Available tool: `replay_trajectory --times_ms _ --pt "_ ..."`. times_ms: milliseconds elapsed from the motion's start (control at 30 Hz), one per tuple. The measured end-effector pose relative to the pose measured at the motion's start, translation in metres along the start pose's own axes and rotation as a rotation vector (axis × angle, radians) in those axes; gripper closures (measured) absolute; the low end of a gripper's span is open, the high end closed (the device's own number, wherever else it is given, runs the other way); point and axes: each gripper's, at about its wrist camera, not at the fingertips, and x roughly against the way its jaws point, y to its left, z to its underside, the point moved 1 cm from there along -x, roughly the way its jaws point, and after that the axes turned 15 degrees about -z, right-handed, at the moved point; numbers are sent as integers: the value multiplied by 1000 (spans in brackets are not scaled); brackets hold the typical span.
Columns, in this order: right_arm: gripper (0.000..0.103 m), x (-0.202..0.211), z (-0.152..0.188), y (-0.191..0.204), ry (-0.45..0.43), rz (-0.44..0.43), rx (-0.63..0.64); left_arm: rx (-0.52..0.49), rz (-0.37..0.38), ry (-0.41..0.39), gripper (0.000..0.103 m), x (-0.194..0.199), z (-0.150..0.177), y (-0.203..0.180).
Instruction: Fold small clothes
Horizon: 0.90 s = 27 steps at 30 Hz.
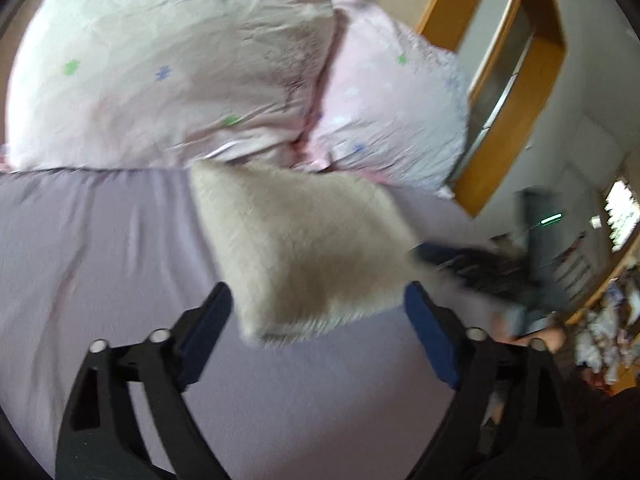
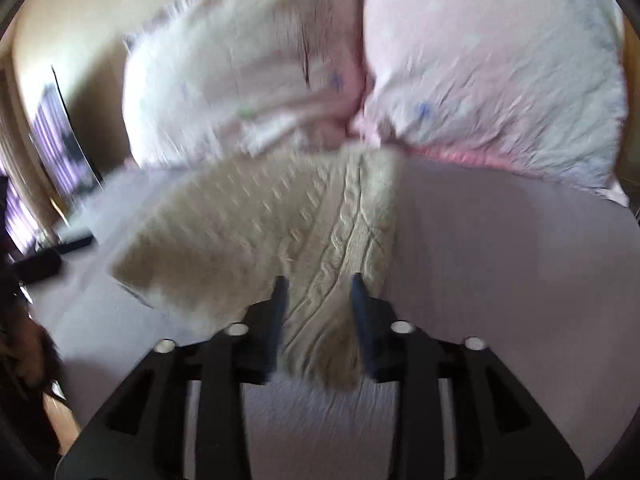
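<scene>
Mid-fold over the lilac bed sheet (image 1: 100,240): cream knit garment (image 2: 280,220) lifted clear near the pillows (image 1: 180,72), pinched in the right gripper (image 2: 319,284), left gripper (image 1: 318,300) spread wide (holding nothing), likely needing a grab of the free edge next.

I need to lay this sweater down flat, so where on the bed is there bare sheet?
Bare lilac bedsheet lies right of the cream cable-knit sweater, below the pink pillows. More lies left of it in the left view. Crowded by the pillows.
</scene>
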Motion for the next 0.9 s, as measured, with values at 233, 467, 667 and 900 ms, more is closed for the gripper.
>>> replay_trajectory --times_ms 233,467,667,900 --pt "1 14 37 5 -3 133 -62 -41 -240 74 2 -13 35 -17" --pt "1 -24 58 1 163 165 -154 -80 -398 163 2 -51 44 -20" --pt "1 -40 60 18 220 234 -68 -58 -419 204 2 -63 47 -13" --pt "1 -38 59 18 220 231 -69 -85 -439 213 2 -65 46 -15"
